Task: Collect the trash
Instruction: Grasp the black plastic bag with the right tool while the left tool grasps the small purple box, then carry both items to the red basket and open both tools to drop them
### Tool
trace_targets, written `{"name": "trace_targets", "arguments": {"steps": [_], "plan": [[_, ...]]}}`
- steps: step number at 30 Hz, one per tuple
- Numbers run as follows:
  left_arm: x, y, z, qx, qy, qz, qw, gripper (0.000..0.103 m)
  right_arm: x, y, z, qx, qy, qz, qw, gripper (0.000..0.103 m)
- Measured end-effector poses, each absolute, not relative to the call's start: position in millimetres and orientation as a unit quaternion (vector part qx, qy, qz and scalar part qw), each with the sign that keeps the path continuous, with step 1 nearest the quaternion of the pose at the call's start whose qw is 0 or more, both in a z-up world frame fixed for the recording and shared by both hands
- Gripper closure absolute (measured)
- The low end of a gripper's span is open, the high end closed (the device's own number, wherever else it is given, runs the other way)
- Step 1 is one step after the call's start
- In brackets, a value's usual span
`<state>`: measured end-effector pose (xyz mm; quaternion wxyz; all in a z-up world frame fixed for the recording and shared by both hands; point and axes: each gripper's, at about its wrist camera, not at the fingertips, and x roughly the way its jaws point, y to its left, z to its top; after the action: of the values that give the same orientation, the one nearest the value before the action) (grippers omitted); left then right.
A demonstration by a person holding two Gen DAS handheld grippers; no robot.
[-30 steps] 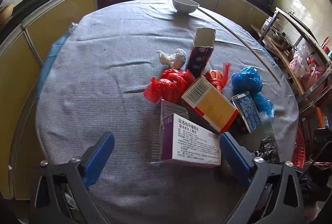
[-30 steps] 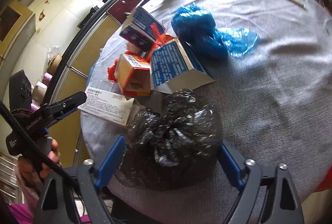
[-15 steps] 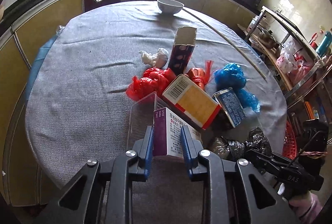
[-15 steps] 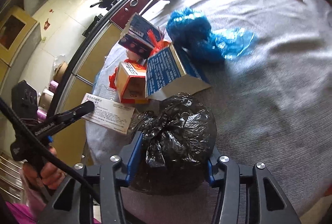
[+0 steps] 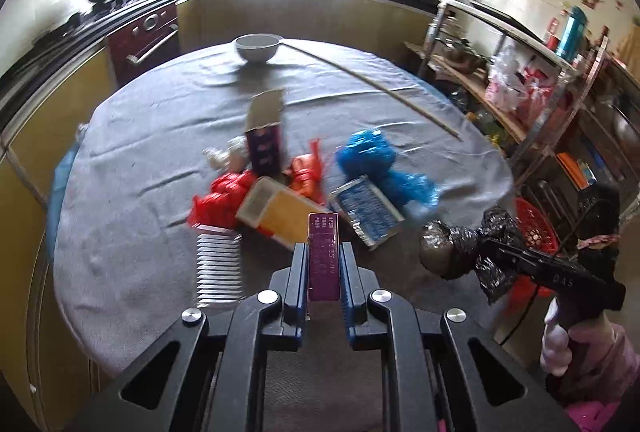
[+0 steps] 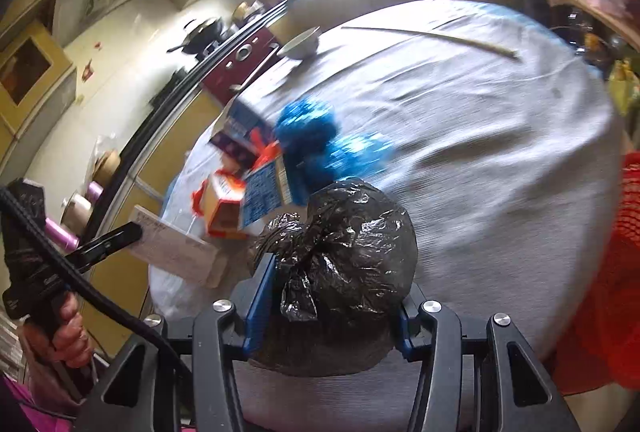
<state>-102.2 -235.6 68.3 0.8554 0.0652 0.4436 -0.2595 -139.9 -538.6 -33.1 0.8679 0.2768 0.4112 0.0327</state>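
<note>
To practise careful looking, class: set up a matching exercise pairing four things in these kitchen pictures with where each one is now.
Things:
1. purple box
2. black bag
3. white bowl
4. red basket

Places:
A. far side of the table
B. in the right gripper
C. beyond the table's edge
D. in the left gripper

Pairs: 1-D, 2-B, 3-A, 4-C

Bowl (image 5: pixel 256 47) behind boxes (image 5: pixel 280 216) on table (image 5: pixel 132 136).
</note>
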Motion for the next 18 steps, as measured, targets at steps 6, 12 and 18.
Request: {"name": "trace_targets", "arguments": {"steps": [6,12,18], "plan": [[-116.1,-275.1,84.2,0.100,0.421,-0.296,0.851,0.088,-168.8,-586.7,-22.0,0.295,0.379,-0.025,0.877,0.050],[-133.0,-337.6,100.9,0.117,0.404,-0.376,0.825,0.088,-207.9,-639.1,-8.8,0.303,0.345,-0.107,0.882,0.050],[-152.0,-434.6,111.1,0.144,0.375,-0.478,0.781,0.088,-257.4,-691.2,1.8,0.288,0.318,-0.205,0.880,0.050]]}}
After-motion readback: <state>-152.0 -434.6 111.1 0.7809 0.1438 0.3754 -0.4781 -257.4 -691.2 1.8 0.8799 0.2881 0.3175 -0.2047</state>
